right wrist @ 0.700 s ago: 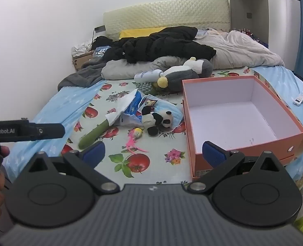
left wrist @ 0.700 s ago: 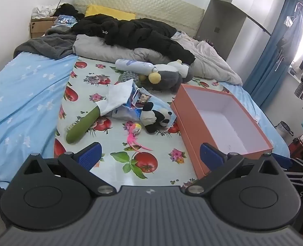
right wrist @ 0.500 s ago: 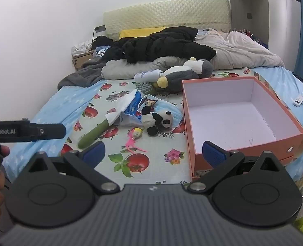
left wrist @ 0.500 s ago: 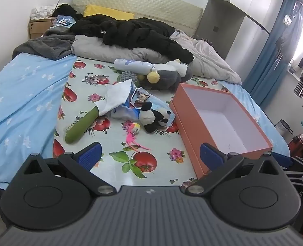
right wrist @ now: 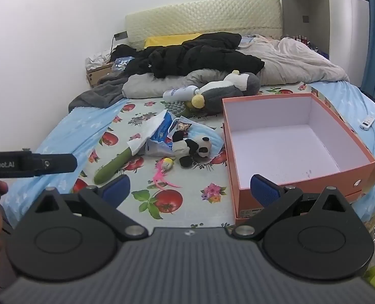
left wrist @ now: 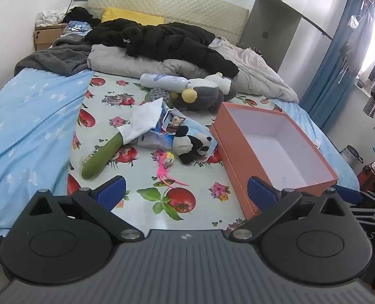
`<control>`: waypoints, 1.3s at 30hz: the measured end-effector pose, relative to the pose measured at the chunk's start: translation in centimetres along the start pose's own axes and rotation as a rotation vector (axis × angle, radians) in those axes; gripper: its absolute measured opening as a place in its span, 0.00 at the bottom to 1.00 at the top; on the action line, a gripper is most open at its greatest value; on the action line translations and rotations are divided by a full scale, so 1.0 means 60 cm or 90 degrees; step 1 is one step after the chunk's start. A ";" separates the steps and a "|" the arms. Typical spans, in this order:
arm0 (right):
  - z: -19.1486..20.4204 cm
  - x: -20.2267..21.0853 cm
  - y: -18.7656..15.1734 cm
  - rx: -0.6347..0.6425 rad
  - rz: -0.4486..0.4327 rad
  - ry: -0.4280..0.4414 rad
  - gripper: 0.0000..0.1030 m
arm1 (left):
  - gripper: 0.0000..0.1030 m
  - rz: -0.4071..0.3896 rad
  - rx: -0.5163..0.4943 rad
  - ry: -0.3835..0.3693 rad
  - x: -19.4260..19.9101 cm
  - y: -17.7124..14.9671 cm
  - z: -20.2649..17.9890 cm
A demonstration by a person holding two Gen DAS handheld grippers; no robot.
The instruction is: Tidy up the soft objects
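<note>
Tools: two; left tool (left wrist: pixel 185 192) spread wide with nothing between its pads, right tool (right wrist: pixel 190 190) likewise wide and empty, both hanging over the near edge of the bed (left wrist: pixel 22 116)
Box: one orange box (right wrist: pixel 299 179), open on top, bare inside, on the right half of the bed, its near corner close to the bed's edge
Plush toys: two; a small panda (left wrist: pixel 192 145) beside the box's left wall, a bigger grey and white toy (left wrist: pixel 207 93) behind it near the heaped bedding
Other loose things: one green roll (left wrist: pixel 101 158), one white cloth (left wrist: pixel 145 120) over its far end, one pink feathered toy (left wrist: pixel 166 169), one white bottle (left wrist: pixel 164 79)
Open room: a bare strip of the flowered sheet (left wrist: pixel 142 200) lies between the tools and the pile; the blue sheet on the left is bare
</note>
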State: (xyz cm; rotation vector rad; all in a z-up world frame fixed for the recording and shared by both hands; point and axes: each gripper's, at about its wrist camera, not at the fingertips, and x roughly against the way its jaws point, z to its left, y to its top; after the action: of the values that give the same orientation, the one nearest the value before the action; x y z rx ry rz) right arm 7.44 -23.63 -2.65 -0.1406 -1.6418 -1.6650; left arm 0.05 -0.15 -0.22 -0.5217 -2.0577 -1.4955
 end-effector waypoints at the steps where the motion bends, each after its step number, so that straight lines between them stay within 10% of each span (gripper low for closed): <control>1: 0.001 -0.001 0.000 -0.001 0.000 -0.001 1.00 | 1.00 0.000 0.000 0.000 -0.001 0.000 0.000; 39: 0.010 -0.014 -0.007 -0.005 0.013 -0.015 1.00 | 1.00 0.007 -0.003 0.003 -0.006 -0.005 0.010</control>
State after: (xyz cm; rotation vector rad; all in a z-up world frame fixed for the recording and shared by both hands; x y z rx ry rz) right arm 7.51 -22.81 -3.37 -0.1805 -1.6463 -1.6602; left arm 0.01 0.34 -0.81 -0.5303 -2.0445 -1.4938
